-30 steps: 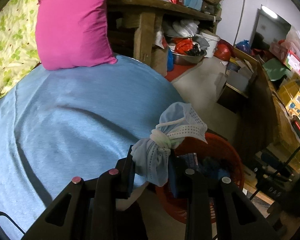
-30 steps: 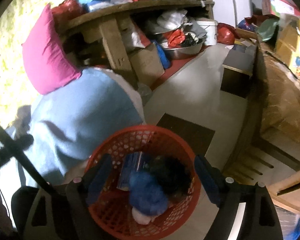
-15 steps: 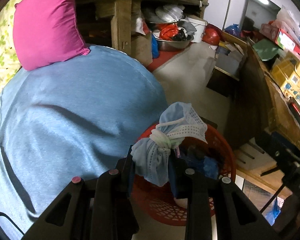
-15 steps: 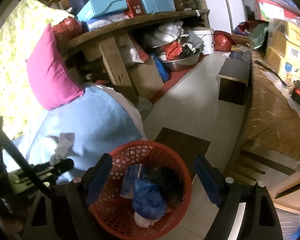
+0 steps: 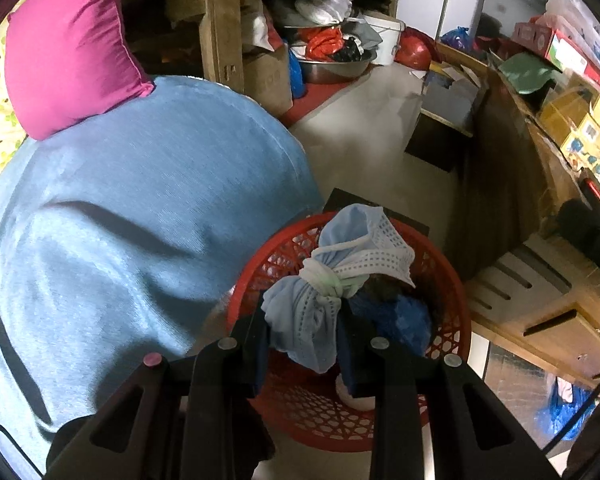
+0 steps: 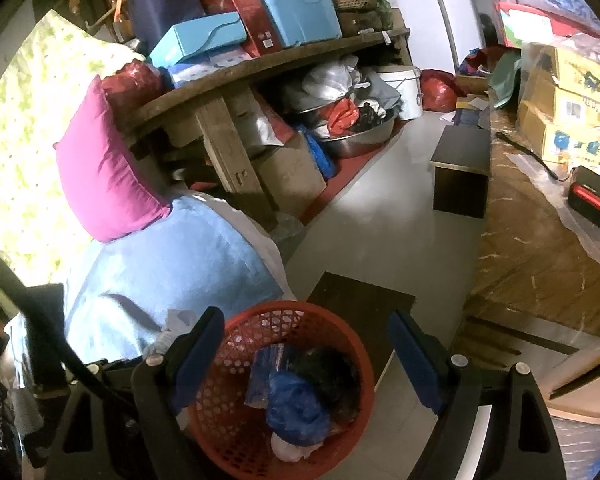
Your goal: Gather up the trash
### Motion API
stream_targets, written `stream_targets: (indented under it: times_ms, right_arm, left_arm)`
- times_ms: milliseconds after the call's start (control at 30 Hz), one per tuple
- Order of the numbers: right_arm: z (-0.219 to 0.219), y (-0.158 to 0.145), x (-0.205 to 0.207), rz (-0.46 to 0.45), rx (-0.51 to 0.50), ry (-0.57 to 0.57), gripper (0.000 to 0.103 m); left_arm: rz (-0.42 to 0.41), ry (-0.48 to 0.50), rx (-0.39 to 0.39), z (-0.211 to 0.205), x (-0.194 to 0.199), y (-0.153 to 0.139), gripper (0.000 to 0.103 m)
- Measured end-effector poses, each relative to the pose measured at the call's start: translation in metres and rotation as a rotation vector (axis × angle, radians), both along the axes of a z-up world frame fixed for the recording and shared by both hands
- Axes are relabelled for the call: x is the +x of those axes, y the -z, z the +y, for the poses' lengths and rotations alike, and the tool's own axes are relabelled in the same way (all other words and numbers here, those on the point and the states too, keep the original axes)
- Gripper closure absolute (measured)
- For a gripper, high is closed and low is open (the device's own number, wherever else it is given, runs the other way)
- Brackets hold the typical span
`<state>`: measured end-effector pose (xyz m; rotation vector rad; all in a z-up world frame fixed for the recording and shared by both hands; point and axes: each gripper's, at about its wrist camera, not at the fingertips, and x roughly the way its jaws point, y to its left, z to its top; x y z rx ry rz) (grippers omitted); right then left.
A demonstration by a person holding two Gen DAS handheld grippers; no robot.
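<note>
Mask bundle [image 5: 332, 280], pinched in left jaws, now seemingly over basket [image 5: 452, 292]; right jaws wide.

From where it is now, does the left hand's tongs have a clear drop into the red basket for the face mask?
Probably yes: the left tongs grip the knotted face mask above the red basket, whose open top looks unobstructed.

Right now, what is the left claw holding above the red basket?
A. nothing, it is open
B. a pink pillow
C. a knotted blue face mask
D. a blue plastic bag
C. In the left wrist view the left claw is shut on a knotted blue face mask, which hangs over the red basket.
</note>
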<state>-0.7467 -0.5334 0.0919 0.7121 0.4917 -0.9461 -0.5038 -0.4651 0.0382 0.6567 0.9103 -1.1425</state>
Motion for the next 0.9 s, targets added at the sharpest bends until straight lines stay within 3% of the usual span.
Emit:
stream_targets:
  times_ms: [200,267,300,567,900]
  right_arm:
    - [-0.001,-0.003,-0.001,-0.001,-0.006,0.002,0.017]
    - [-0.001,-0.003,0.0,-0.002,-0.007,0.0,0.017]
    - [-0.001,-0.003,-0.001,-0.002,-0.008,0.0,0.017]
    - [0.005,-0.006,0.005,0.008,-0.022,-0.007,0.017]
    - [0.045,-0.024,0.022,0.053,-0.082,-0.054,0.017]
  left_arm:
    - [0.028,0.003,0.037,-0.005,0.001,0.011,0.068]
    - [0.033,-0.002,0.063,-0.008,0.002,0.016,0.047]
    - [0.032,-0.006,0.07,-0.009,0.001,0.017,0.031]
    - [-0.006,-0.019,-0.017,0.01,0.001,-0.005,0.03]
    - [-0.03,-0.114,-0.193,0.072,0.015,-0.068,0.029]
